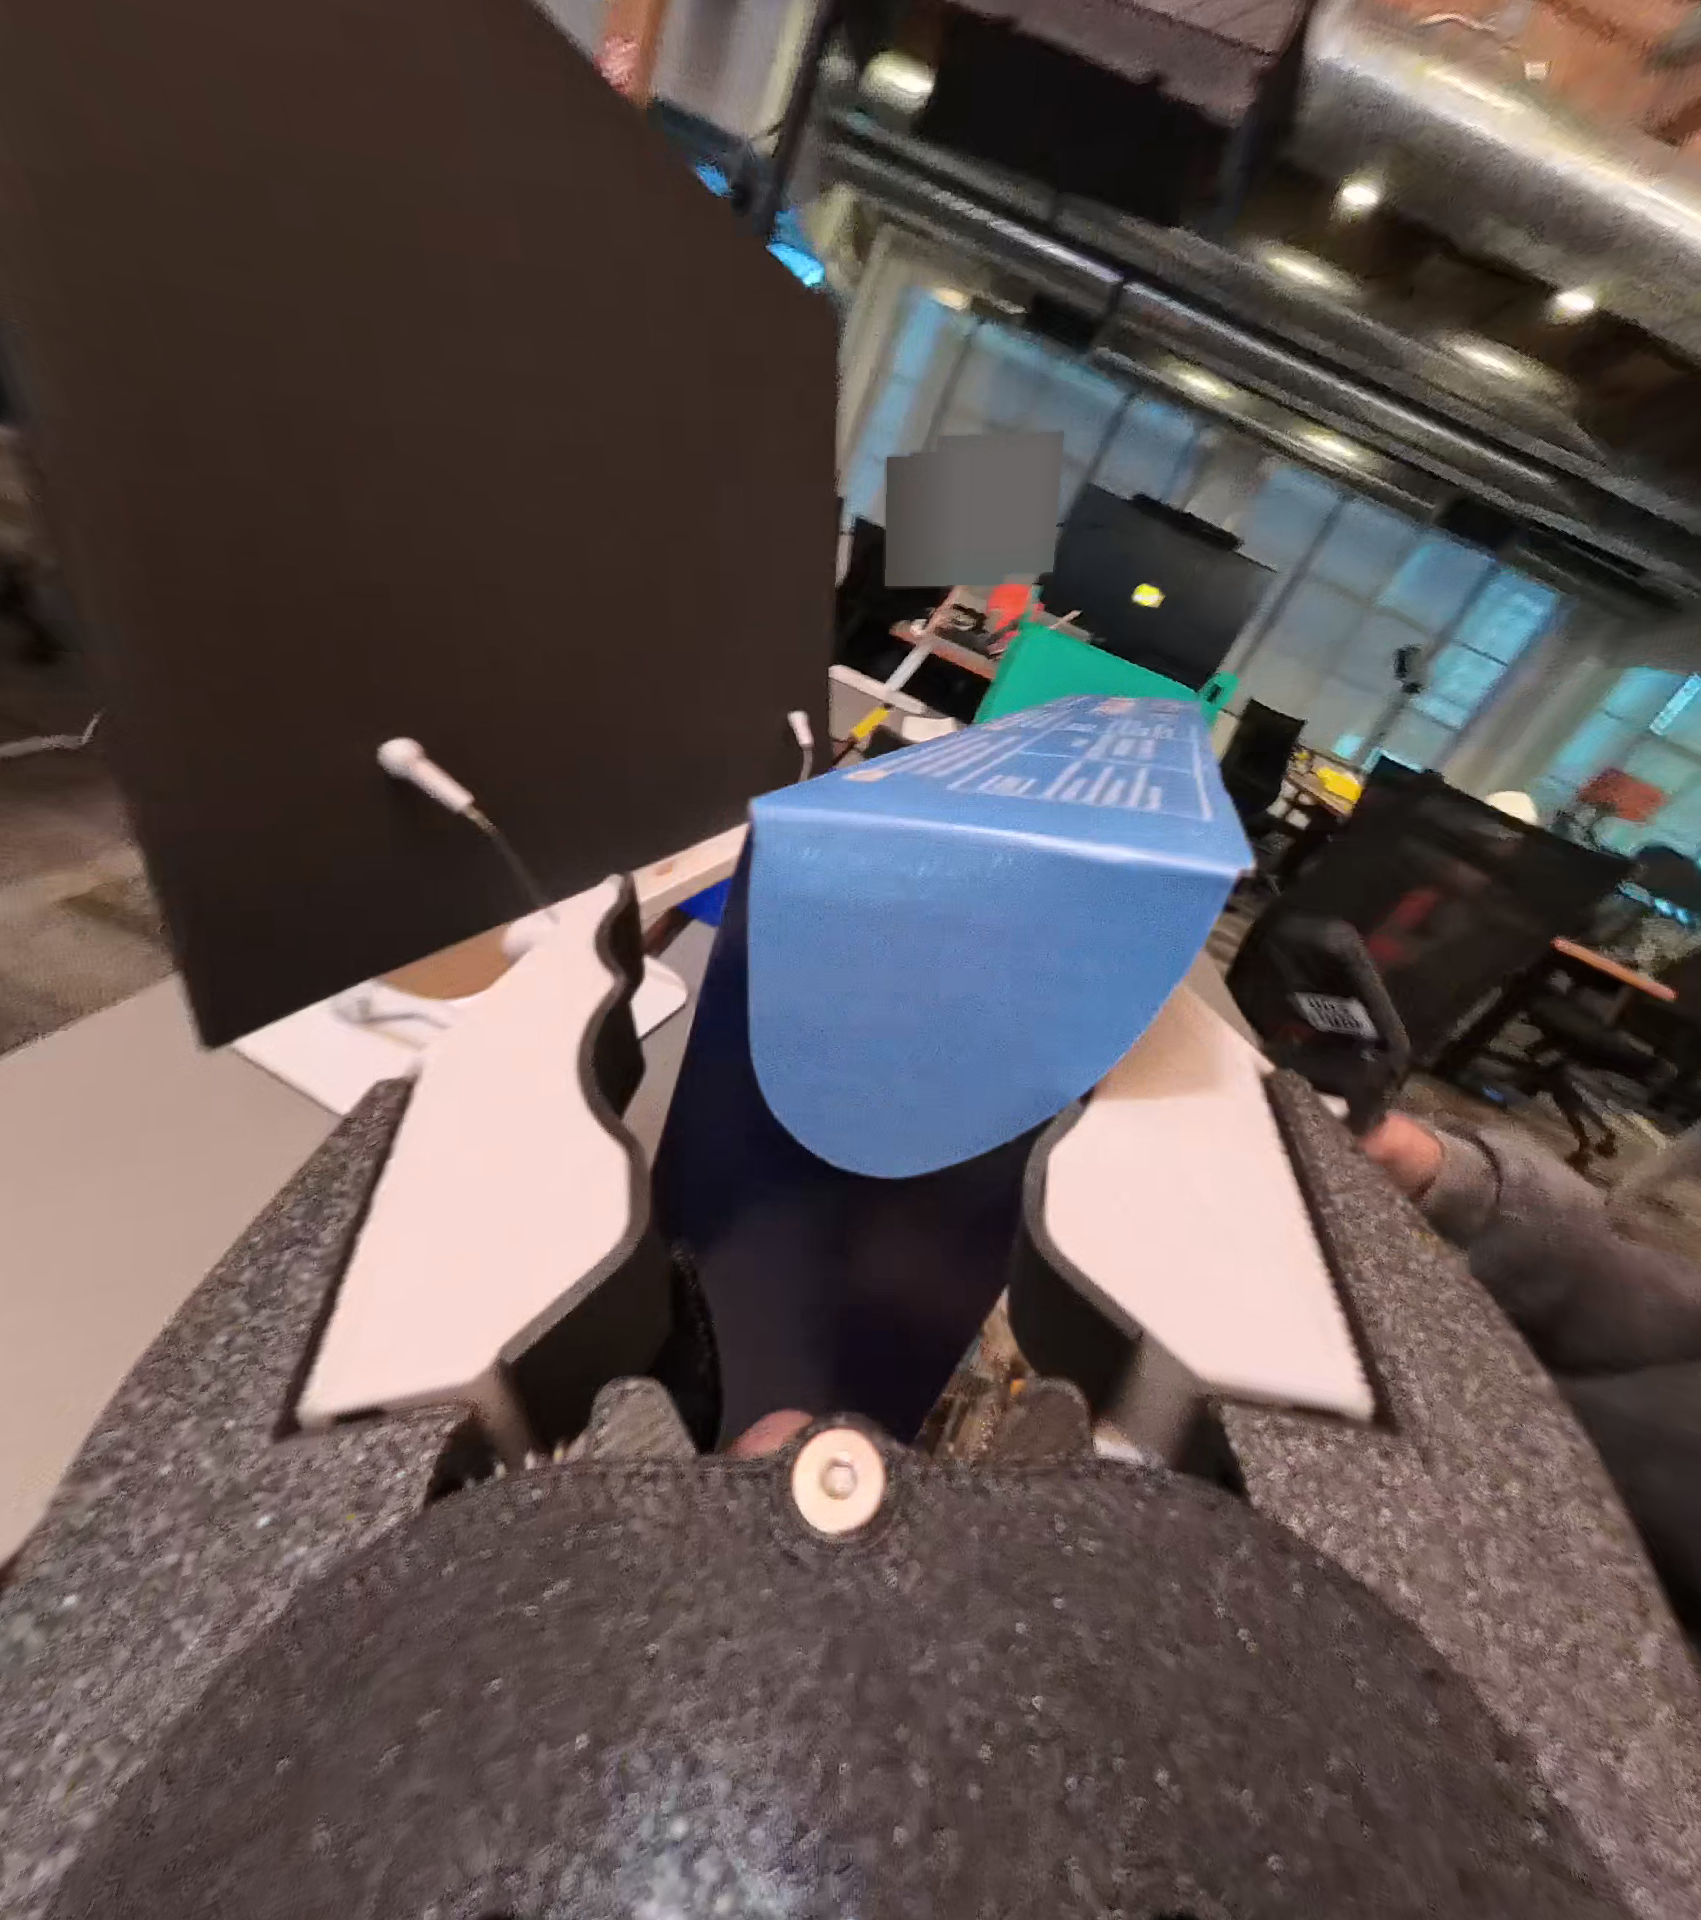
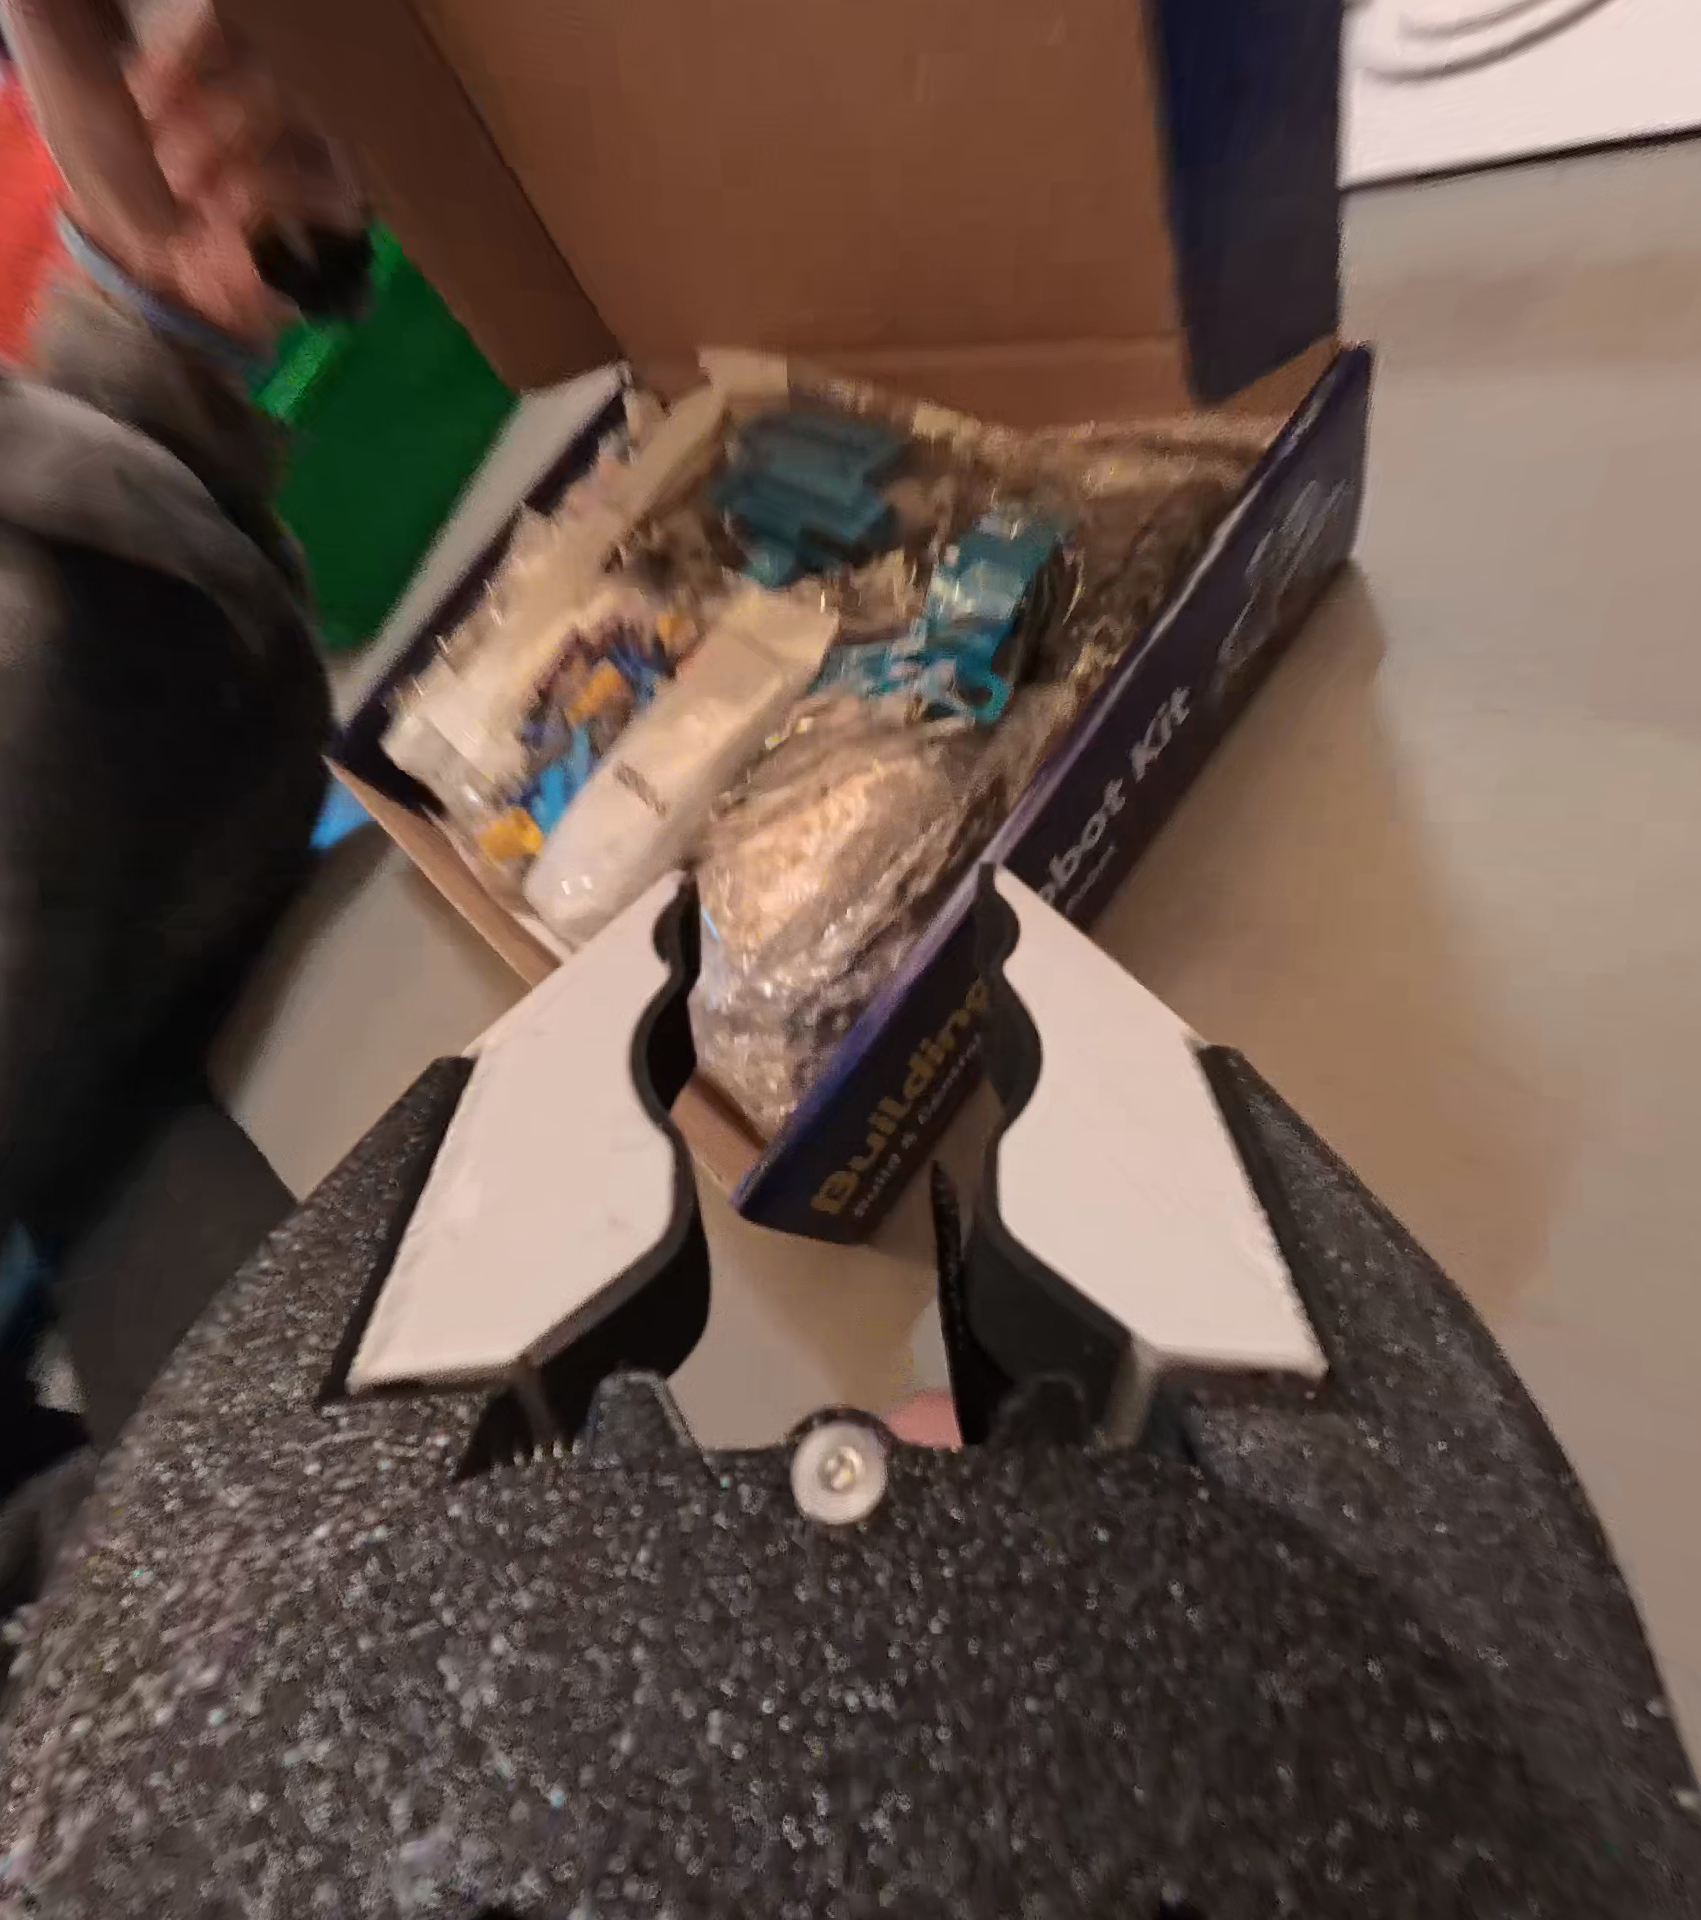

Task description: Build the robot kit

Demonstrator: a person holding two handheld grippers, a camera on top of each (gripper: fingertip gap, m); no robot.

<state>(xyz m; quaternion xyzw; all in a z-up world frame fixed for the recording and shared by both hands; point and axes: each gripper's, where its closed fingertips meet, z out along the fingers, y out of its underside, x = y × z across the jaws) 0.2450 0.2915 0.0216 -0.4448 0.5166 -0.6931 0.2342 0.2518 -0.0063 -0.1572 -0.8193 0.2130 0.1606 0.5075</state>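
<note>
My left gripper (image 1: pixel 908 956) points up and away. Its white fingers (image 1: pixel 513 1122) stand apart with the blue lid flap (image 1: pixel 950 987) of a box between them; the flap's rounded tab covers the right fingertip. Whether the pads press on it is hidden. My right gripper (image 2: pixel 835 883) is open and straddles the near corner of the open dark blue cardboard box (image 2: pixel 1189 727): one finger inside, one outside the side wall. The box holds plastic bags of teal parts (image 2: pixel 804 488), a white piece (image 2: pixel 680 748) and a clear wrapped bundle (image 2: pixel 825 831). Its lid (image 2: pixel 773 156) stands raised behind.
The box rests on a grey table (image 2: pixel 1552 727). A black board (image 1: pixel 389 416) with white clips stands to the left. A person's dark sleeve (image 2: pixel 77 727) is close on the left, with a green object (image 2: pixel 389 436) behind it. A white sheet (image 2: pixel 1552 83) lies far right. About 35 cm separates my left fingertips from my right.
</note>
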